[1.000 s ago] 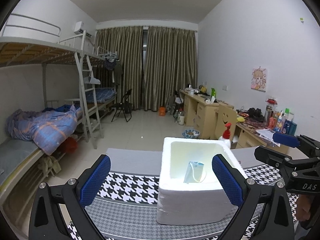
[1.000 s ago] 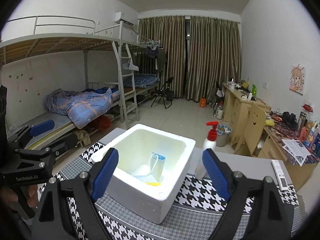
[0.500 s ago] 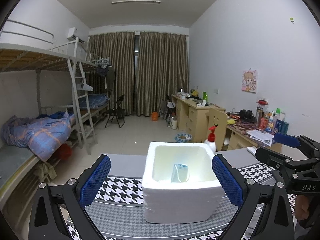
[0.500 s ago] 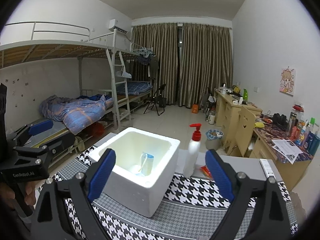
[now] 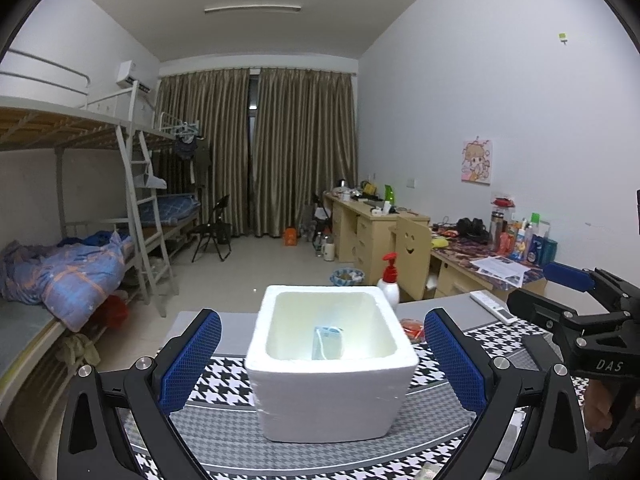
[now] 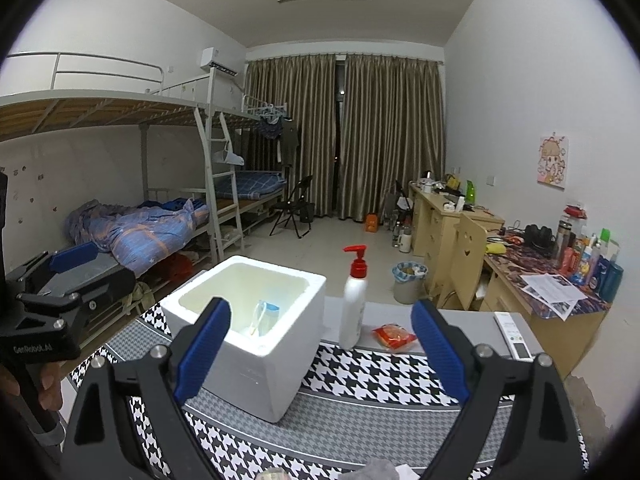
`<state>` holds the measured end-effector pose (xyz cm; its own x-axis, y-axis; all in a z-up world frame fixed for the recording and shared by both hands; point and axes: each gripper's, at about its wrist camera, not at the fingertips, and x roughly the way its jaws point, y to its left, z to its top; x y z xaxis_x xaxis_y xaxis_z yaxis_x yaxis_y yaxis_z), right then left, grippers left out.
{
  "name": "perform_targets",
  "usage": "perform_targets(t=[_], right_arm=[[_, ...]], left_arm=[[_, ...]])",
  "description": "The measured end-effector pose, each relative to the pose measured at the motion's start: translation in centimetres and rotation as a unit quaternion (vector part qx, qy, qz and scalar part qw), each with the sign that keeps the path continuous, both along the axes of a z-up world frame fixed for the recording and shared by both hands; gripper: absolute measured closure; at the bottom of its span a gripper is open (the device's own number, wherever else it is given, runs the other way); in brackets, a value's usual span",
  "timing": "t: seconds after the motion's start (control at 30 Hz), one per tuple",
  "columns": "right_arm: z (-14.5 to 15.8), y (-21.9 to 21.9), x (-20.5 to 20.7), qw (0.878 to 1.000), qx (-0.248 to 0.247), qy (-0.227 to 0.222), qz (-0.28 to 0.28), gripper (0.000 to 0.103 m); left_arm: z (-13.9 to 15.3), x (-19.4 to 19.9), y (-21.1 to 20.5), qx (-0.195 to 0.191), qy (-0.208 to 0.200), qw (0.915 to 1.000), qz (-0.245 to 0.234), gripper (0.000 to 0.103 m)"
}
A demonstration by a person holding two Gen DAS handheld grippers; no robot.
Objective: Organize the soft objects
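A white foam box (image 5: 332, 384) (image 6: 248, 344) stands on the houndstooth tablecloth (image 5: 224, 372) (image 6: 384, 376). Inside it leans a light blue packet with a cord loop (image 5: 327, 342) (image 6: 265, 316). My left gripper (image 5: 322, 364) hovers open in front of the box, nothing between its blue pads. My right gripper (image 6: 320, 356) is open too, to the right of the box and empty. An orange-red soft packet (image 6: 394, 336) (image 5: 412, 326) lies on the table behind the box. At the bottom edge of the right wrist view something grey and soft (image 6: 376, 470) peeks in.
A white pump bottle with a red top (image 6: 354, 304) (image 5: 389, 284) stands just behind the box. A white remote (image 6: 514, 336) (image 5: 492, 306) lies at the table's far right. Bunk beds (image 5: 80, 264) line the left wall, desks (image 6: 448, 220) the right.
Both grippers have drawn back and up from the box, which now looks smaller and farther. The pump bottle and orange packet have come into fuller view. Both stayed open.
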<state>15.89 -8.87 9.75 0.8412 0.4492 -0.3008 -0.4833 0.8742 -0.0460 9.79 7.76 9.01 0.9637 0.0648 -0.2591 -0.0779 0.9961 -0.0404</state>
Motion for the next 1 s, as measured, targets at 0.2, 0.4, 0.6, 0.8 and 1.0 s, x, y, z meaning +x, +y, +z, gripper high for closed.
perform_targets(t=[0.2,0.4,0.6,0.8,1.0], right_arm=[[-0.1,-1.1,-0.6,1.0,0.004,-0.002,-0.014,0.008],[-0.2,-2.3,-1.3,1.0,0.005,-0.006,-0.027,0.008],[-0.4,-3.3,-1.9,0.999,0.004,-0.009,-0.036,0.008],[-0.6,-4.3,-2.0,0.999,0.011,-0.005,-0.046,0.008],[-1.0,-5.1,-2.4,0.998,0.015,-0.009,-0.056,0.008]], left_arm=[[0.0,-0.4,-1.1,0.003,-0.003,0.9999,-0.016,0.001],[-0.3,-0.5,-2.1,0.0,-0.001,0.9996,-0.027,0.001],[-0.4,-0.7,-2.8,0.004,-0.001,0.9993,-0.037,0.001],[-0.7,-1.0,-3.7,0.006,-0.003,0.999,-0.045,0.001],[-1.0,-1.1,-4.4,0.01,-0.006,0.9986,-0.051,0.001]])
